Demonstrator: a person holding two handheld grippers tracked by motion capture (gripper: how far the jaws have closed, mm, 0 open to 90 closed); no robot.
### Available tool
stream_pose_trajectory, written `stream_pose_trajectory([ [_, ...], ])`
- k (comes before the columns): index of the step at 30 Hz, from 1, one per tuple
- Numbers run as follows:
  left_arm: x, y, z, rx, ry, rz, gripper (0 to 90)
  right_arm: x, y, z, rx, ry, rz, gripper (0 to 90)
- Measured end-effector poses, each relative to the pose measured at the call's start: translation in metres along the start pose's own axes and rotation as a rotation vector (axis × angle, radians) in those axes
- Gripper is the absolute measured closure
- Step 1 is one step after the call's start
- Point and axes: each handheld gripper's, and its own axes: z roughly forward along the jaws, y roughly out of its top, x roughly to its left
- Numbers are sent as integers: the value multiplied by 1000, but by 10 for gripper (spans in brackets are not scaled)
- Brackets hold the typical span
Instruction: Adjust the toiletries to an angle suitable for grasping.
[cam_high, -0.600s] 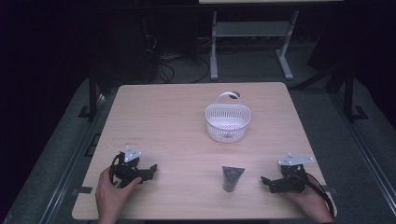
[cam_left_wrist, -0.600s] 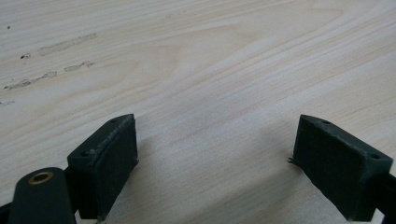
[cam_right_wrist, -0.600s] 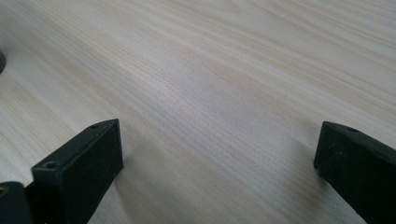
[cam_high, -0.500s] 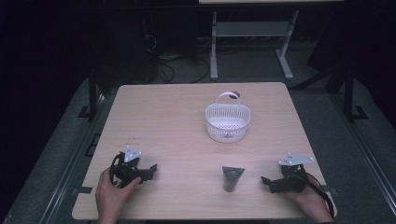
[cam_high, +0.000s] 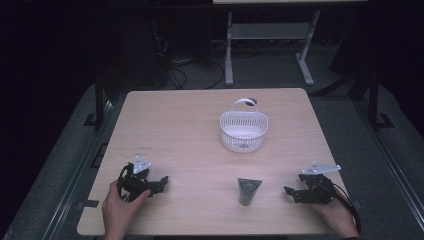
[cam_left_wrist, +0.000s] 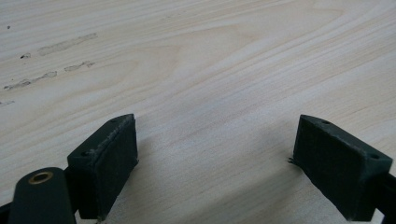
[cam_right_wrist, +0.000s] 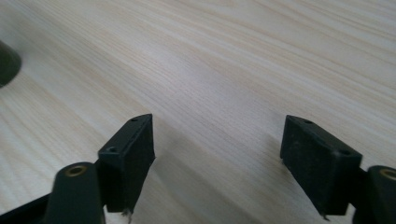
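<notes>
From the high view, both claws rest low on the tabletop (cam_high: 200, 125): left claw (cam_high: 159, 183) and right claw (cam_high: 291, 192), a dark wedge-shaped object (cam_high: 248, 190) between them, white basket (cam_high: 244, 131) beyond. Left claw view: jaws wide, empty. Right claw view: likewise. Nothing seems begun; likely next, the right claw reaches the wedge.

The high view looked forward and down from far above the near edge of the wooden table (cam_high: 200, 130). The left gripper view and the right gripper view each sat very close to that same tabletop, looking out low between their own black jaws.
</notes>
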Motion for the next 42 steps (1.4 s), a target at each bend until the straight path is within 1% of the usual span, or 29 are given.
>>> stream_pose_trajectory([
  [3, 0, 0, 0, 0, 0, 0, 127, 2, 3, -2, 6, 20, -5, 328],
  [4, 0, 0, 0, 0, 0, 0, 127, 4, 4, -3, 11, 26, -8, 382],
  [5, 0, 0, 0, 0, 0, 0, 127, 4, 4, -3, 11, 26, -8, 382],
  [6, 0, 0, 0, 0, 0, 0, 127, 5, 5, -5, 1, 35, -13, 439],
  [7, 0, 0, 0, 0, 0, 0, 127, 5, 6, -6, -6, 42, -13, 465],
  [8, 0, 0, 0, 0, 0, 0, 127, 5, 6, -6, -6, 42, -13, 465],
  [9, 0, 0, 0, 0, 0, 0, 127, 5, 7, -8, -15, 49, -14, 488],
  [10, 0, 0, 0, 0, 0, 0, 127, 5, 9, -12, -26, 64, -4, 537],
  [11, 0, 0, 0, 0, 0, 0, 127, 5, 9, -12, -26, 64, -4, 537],
  [14, 0, 0, 0, 0, 0, 0, 127, 5, 12, -16, -43, 85, -4, 600],
  [16, 0, 0, 0, 1, 0, 0, 127, 6, 15, -18, -43, 104, -9, 652],
  [18, 0, 0, 0, 0, 0, 0, 127, 7, 15, -18, -41, 111, -7, 663],
  [22, 0, 0, 0, 0, 0, 0, 127, 9, 18, -20, -29, 132, -15, 729],
  [23, 0, 0, 0, 0, 0, 0, 127, 11, 19, -21, -21, 138, -9, 749],
  [25, 0, 0, 0, 0, 0, 0, 127, 12, 21, -21, -9, 144, -16, 781],
  [27, 0, 0, 0, 0, 0, 0, 127, 13, 22, -22, 1, 154, -23, 830],
  [28, 0, 0, 0, 0, 0, 0, 127, 15, 24, -23, 5, 163, -32, 877],
  [29, 0, 0, 0, 0, 0, 0, 127, 15, 24, -23, 5, 163, -32, 877],
  [30, 0, 0, 0, 0, 0, 0, 127, 15, 24, -24, 5, 169, -32, 897],
  [35, 0, 0, 0, 0, 1, 0, 127, 17, 28, -30, -1, 204, -49, 899],
  [37, 0, 0, 0, 0, 1, 1, 127, 17, 29, -32, -11, 211, -52, 899],
  [38, 0, 0, 0, 0, 0, 0, 127, 18, 30, -34, -28, 217, -56, 899],
  [40, 0, 0, 0, 0, 0, 0, 127, 18, 30, -35, -32, 218, -57, 899],
  [42, 0, 0, 0, 0, 0, 0, 127, 21, 31, -37, -47, 230, -61, 899],
])
